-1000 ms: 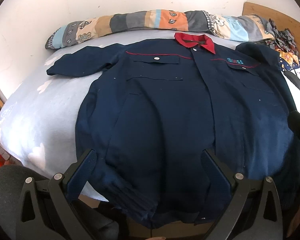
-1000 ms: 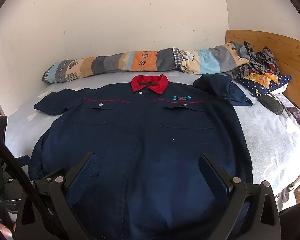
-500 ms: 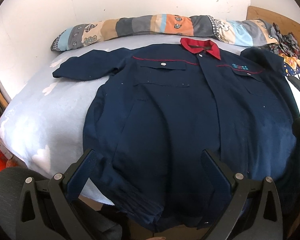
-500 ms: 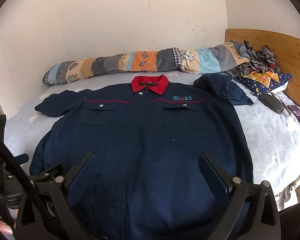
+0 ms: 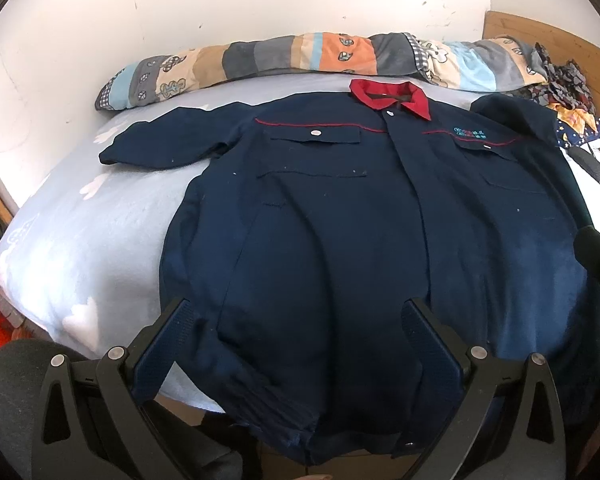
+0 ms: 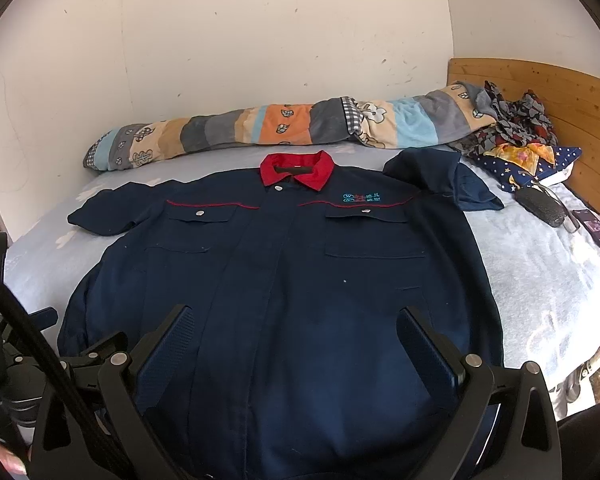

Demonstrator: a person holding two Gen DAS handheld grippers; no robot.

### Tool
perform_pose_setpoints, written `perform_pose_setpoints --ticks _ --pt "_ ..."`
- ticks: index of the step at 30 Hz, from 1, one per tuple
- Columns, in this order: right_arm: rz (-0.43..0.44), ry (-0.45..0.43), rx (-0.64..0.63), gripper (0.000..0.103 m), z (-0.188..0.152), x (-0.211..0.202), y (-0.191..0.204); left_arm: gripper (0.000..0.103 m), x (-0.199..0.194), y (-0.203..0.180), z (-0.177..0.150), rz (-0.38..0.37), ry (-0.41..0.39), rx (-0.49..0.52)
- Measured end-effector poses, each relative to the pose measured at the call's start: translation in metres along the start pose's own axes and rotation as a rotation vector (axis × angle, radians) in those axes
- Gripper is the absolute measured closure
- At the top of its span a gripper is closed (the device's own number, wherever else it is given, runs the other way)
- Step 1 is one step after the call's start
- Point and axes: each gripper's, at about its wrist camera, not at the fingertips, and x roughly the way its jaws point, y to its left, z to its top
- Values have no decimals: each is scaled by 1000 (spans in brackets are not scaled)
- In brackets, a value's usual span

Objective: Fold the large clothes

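Bed [image 6: 540, 280] with pale blue sheet, wooden headboard [image 6: 540, 92] at 2 o'clock. Directly on sheet: navy jacket [image 6: 284, 280], spread flat in the middle, front up, red collar [image 6: 296, 170] toward 12 o'clock. Rolled striped blanket [image 6: 260, 128] along the wall at 12. Heap of patterned cloth [image 6: 516, 132] at 2. Dark pouch [image 6: 540, 206] and phone [image 6: 598, 232] at 3.

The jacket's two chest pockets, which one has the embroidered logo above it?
The chest pocket right of the red collar; the other pocket has none.
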Motion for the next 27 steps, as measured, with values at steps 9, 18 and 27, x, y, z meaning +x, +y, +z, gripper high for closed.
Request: perform_pose_setpoints --ticks 9,18,27 --pt "1 1 0 1 0 0 0 0 1 1 4 -1 -3 3" --pt "-6 0 -3 1 1 0 0 0 -3 -2 4 -10 -13 9" --pt "-9 0 -6 1 2 -3 2 0 -5 -1 4 -13 -19 13"
